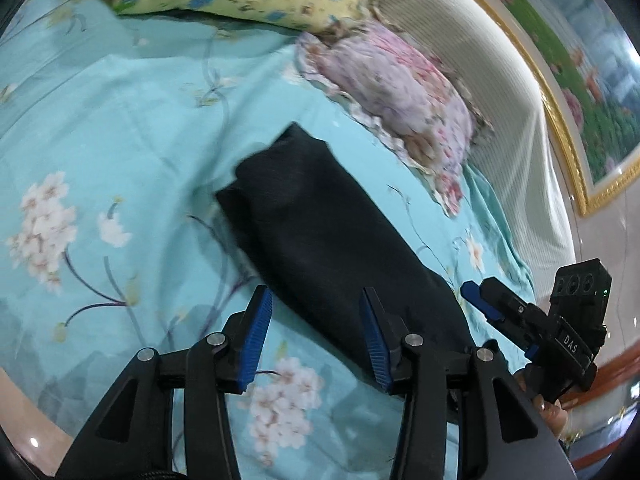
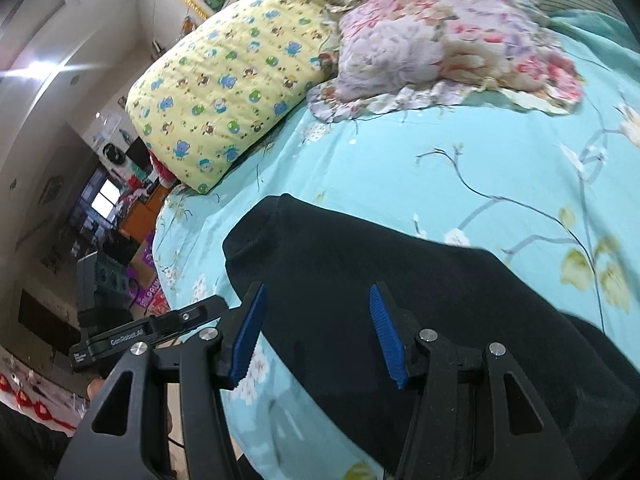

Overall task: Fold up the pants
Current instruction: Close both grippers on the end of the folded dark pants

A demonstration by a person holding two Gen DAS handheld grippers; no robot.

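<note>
Dark navy pants point(image 1: 320, 232) lie folded into a long narrow strip on the turquoise floral bedsheet point(image 1: 120, 128); they also show in the right wrist view point(image 2: 360, 280). My left gripper point(image 1: 316, 300) is open and empty, hovering above the near end of the pants. My right gripper point(image 2: 318, 292) is open and empty above the pants. The right gripper also shows at the right edge of the left wrist view point(image 1: 480, 300), beside the pants. The left gripper's body point(image 2: 120, 320) shows at the left of the right wrist view.
A yellow cartoon-print pillow point(image 2: 224, 92) and a pink floral pillow point(image 2: 452, 36) lie at the head of the bed. A white padded headboard point(image 1: 500, 100) and a gold-framed picture point(image 1: 580, 80) stand behind. The bed edge point(image 2: 168, 240) drops to a cluttered room.
</note>
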